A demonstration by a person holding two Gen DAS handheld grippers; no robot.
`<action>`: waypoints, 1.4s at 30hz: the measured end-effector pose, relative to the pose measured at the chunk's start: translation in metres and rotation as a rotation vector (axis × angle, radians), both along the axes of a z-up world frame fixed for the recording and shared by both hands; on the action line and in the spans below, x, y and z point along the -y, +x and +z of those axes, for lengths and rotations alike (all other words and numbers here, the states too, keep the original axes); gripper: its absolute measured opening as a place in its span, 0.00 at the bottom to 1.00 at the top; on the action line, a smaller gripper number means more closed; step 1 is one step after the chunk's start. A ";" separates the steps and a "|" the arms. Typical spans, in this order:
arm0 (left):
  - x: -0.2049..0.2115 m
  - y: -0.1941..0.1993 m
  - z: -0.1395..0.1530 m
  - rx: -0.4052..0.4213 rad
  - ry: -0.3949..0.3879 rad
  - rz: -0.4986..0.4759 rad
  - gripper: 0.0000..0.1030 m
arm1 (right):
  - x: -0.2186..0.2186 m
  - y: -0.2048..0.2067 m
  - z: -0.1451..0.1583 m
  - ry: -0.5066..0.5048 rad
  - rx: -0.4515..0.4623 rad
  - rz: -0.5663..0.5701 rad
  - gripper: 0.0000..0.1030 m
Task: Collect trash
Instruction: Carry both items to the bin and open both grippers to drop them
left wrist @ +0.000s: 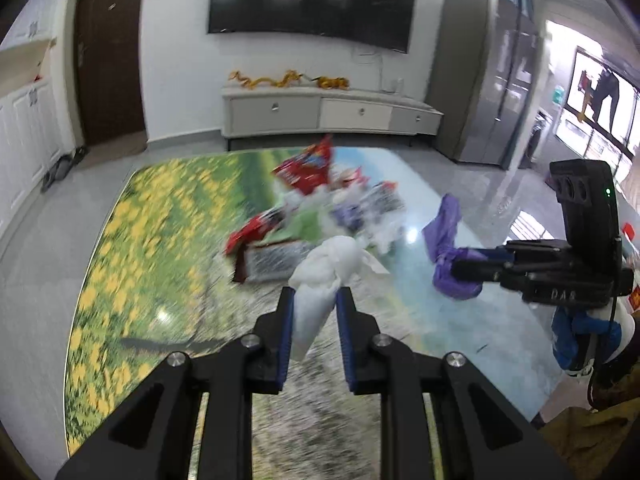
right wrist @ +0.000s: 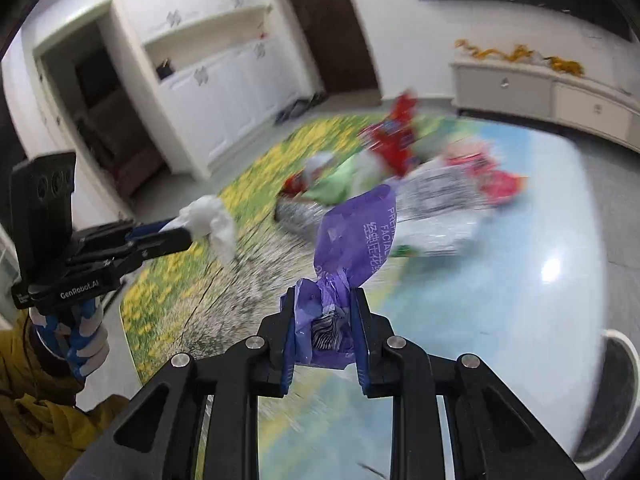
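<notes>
Left claw: While it hangs above the tabletop (left wrist: 120, 240), the left claw (left wrist: 314, 300) is clenched on a crumpled white tissue (left wrist: 320, 276), whose wad bulges out ahead of the fingertips and whose tail trails back between the pads.
Right claw: The right claw (right wrist: 324, 300) grasps a purple wrapper (right wrist: 352, 236); the crushed end sits between the pads, and the loose end runs forward and up, along the claw's own line.
Between the claws: Each shows in the other's view, off to the side and apart, so neither load touches the other.
Ahead of both: The trash pile (left wrist: 312, 204) of red, green and silvery packets lies beyond the fingertips on the tabletop, blurred, roughly equally near to either claw.
Drop point: A white-rimmed bin (right wrist: 618, 380) shows at the right claw's lower right, just beside the tabletop edge; it is probably the target, and the right claw is the nearer.
</notes>
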State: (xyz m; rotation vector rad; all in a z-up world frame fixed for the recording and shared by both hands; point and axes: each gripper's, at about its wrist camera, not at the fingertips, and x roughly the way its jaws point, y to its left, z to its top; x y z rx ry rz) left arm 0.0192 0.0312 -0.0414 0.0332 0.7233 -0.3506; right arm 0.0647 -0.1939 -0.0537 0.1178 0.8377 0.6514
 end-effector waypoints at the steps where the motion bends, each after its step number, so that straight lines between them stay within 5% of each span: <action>1: 0.011 0.001 0.004 0.004 0.003 -0.022 0.19 | 0.013 -0.003 0.002 0.008 0.009 -0.030 0.23; 10: 0.143 0.026 0.022 0.005 0.058 -0.277 0.19 | 0.163 -0.017 0.007 0.082 0.048 -0.392 0.23; 21: 0.337 0.108 -0.011 -0.135 0.100 -0.452 0.20 | 0.290 0.012 -0.063 0.071 -0.097 -0.725 0.28; 24: 0.368 0.123 -0.022 -0.201 0.052 -0.485 0.39 | 0.307 0.025 -0.084 0.065 -0.146 -0.772 0.36; 25: 0.377 0.128 -0.024 -0.215 0.033 -0.481 0.58 | 0.312 0.028 -0.089 0.056 -0.161 -0.791 0.44; 26: 0.382 0.131 -0.025 -0.217 0.013 -0.477 0.65 | 0.320 0.027 -0.094 0.051 -0.173 -0.810 0.47; 33: 0.386 0.116 -0.015 -0.180 0.008 -0.480 0.65 | 0.337 0.011 -0.094 0.060 -0.171 -0.874 0.48; 42: 0.342 0.080 0.011 -0.113 -0.005 -0.451 0.65 | 0.317 -0.027 -0.039 0.064 -0.053 -0.883 0.48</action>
